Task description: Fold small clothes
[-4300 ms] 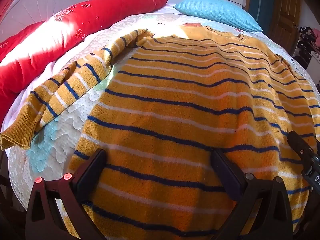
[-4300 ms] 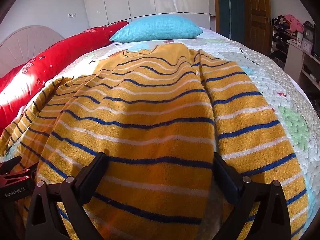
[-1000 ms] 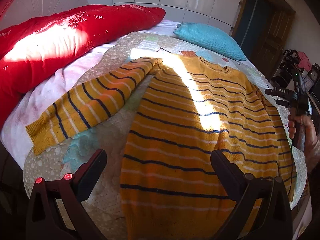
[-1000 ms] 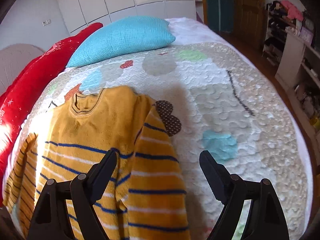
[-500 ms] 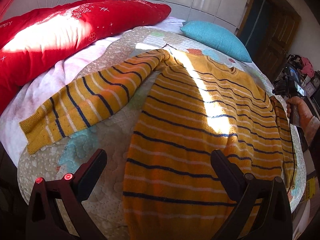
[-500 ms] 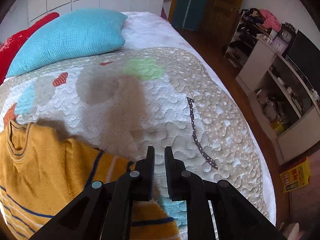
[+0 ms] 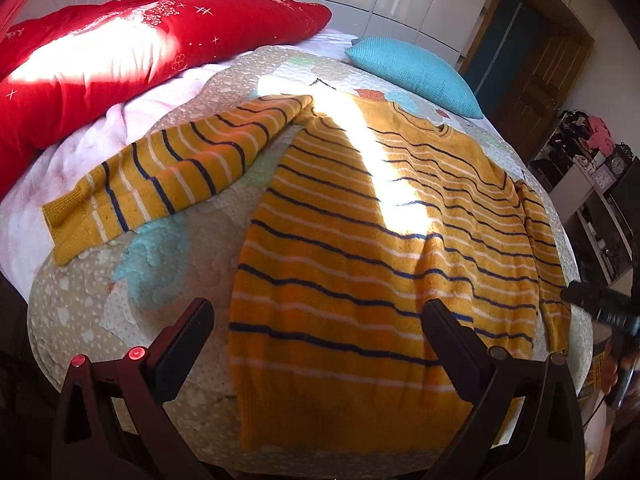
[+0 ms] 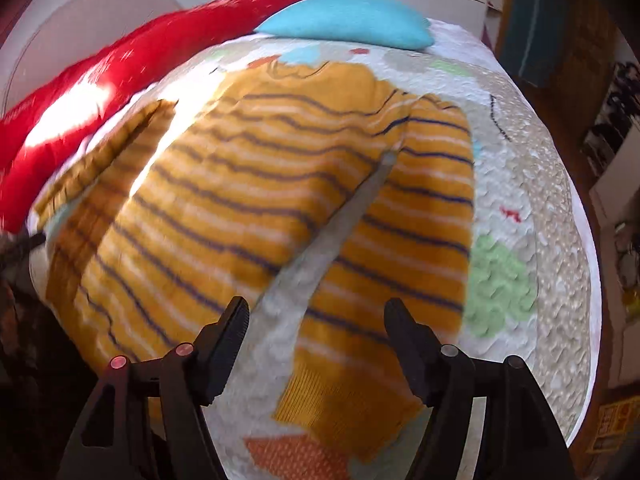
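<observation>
Left wrist view shows the striped yellow sweater (image 7: 360, 248) flat on the quilt (image 7: 80, 312), sleeves toward nine and three o'clock, nothing folded, left gripper (image 7: 316, 332) spread and empty, right gripper (image 8: 316, 336) opening, empty.

A red quilt (image 7: 120, 52) and blue pillow (image 7: 412, 72) lie on the patterned bedspread (image 7: 160, 280); shelving (image 7: 600, 200), apparently cluttered, stands beside.

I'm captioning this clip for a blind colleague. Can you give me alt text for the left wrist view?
A yellow sweater with navy and white stripes lies flat on a quilted bedspread, one sleeve spread out toward a red duvet. A blue pillow sits beyond. The left hand-held gripper hovers open over the hem.
</observation>
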A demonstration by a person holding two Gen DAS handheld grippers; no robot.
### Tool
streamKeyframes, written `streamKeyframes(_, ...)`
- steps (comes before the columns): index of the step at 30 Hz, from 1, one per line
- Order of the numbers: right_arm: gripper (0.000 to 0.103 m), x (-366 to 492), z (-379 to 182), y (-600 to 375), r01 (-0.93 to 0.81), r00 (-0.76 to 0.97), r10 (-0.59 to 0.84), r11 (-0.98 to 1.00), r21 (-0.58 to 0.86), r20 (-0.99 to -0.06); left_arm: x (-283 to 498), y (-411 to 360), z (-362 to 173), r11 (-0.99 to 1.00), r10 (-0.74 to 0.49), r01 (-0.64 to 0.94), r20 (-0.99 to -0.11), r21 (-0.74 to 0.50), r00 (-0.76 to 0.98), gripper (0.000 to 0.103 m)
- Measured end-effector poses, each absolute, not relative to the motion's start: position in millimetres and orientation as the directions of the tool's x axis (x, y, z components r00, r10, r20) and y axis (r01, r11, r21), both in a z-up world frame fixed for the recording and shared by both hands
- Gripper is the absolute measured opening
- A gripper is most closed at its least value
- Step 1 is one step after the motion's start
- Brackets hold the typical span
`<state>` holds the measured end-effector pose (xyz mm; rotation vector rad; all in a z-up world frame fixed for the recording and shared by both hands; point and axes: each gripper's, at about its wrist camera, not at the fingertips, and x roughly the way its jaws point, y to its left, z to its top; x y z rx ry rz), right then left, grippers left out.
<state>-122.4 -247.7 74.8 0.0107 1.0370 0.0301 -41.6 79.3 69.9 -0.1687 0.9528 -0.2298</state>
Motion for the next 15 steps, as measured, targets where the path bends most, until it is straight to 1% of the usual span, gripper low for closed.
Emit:
streamKeyframes(2, 0.075, -142.2, 52.4, -225.3, -0.064, 0.507, -0.054, 0.993, -0.101, -0.860, -48.2, 73.3, 71.1, 0.963, -0.270, 0.136, -0.787, -0.235, 0.555, 0.103)
streamKeyframes(4, 0.073, -152.8, 31.4, -215.9, -0.079, 0.518, -0.175, 0.965, -0.251, -0.837, -54.3, 68.9, 73.8, 0.964, -0.266, 0.149, -0.787, -0.221, 0.556, 0.103)
streamKeyframes(5, 0.063, -155.4, 28.9, -216.7, -0.080, 0.536, -0.183, 0.961, -0.266, -0.824, -57.2, 68.0, 76.0, 0.965, -0.263, 0.152, -0.786, -0.215, 0.559, 0.103)
streamKeyframes(6, 0.024, -155.5, 32.8, -225.1, -0.060, 0.545, -0.154, 0.973, -0.221, -0.824, -59.5, 67.7, 78.3, 0.965, -0.260, 0.154, -0.784, -0.210, 0.563, 0.103)
streamKeyframes(7, 0.008, -153.5, 38.6, -236.6, -0.010, 0.539, -0.153, 0.982, -0.188, -0.828, -61.8, 68.6, 81.1, 0.966, -0.257, 0.155, -0.782, -0.206, 0.568, 0.103)
streamKeyframes(9, 0.010, -154.0, 63.0, -267.2, 0.078, 0.584, -0.139, 0.990, -0.115, -0.800, -65.9, 72.0, 86.6, 0.968, -0.249, 0.151, -0.774, -0.198, 0.582, 0.103)
streamKeyframes(11, 0.009, -157.4, 92.4, -302.5, 0.193, 0.629, -0.181, 0.978, -0.074, -0.756, -68.0, 76.7, 90.4, 0.970, -0.242, 0.142, -0.770, -0.196, 0.590, 0.103)
streamKeyframes(15, 0.009, -180.7, 142.7, -395.5, 0.442, 0.695, -0.258, 0.889, 0.116, -0.671, -68.8, 84.5, 92.1, 0.969, -0.244, 0.128, -0.772, -0.209, 0.587, 0.103)
